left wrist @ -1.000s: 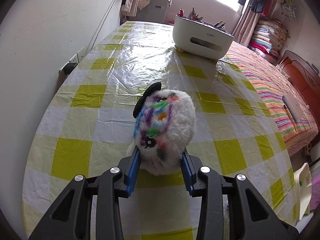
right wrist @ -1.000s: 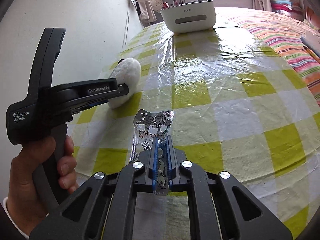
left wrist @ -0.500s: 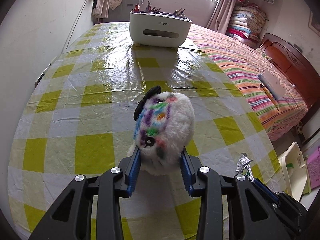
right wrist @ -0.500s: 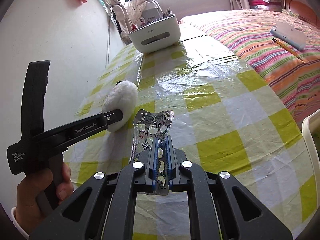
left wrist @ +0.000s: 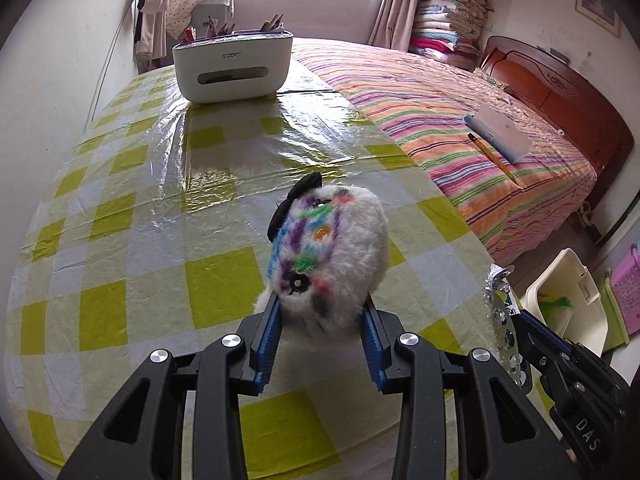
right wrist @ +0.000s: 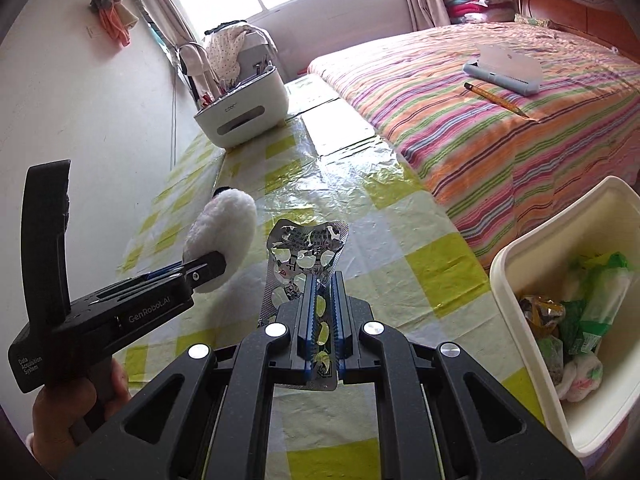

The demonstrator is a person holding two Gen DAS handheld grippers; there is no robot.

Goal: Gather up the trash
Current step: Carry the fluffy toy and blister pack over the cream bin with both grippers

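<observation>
My left gripper [left wrist: 320, 312] is shut on a fluffy white ball with coloured blotches [left wrist: 328, 256], held above the checked tablecloth [left wrist: 132, 216]. In the right wrist view the same fluffy ball [right wrist: 224, 232] shows at the left, in the left gripper [right wrist: 208, 266]. My right gripper [right wrist: 322, 292] is shut on a used silver blister pack [right wrist: 304, 252], which sticks up past the pads. That blister pack [left wrist: 500, 320] also shows at the lower right of the left wrist view. A cream trash bin [right wrist: 520, 252] with wrappers inside stands to the right, below the table edge.
A white organizer box [left wrist: 232, 66] with pens stands at the table's far end. The striped bed [left wrist: 460, 120] runs along the right with a grey case [right wrist: 504, 66] and a pencil [right wrist: 496, 100] on it. A wall bounds the left. A pink basket [left wrist: 626, 292] stands by the bin.
Both grippers have swung to the right with their loads still gripped. The bed and the trash bin have come into view on the right, and the bin now sits close to the right gripper.
</observation>
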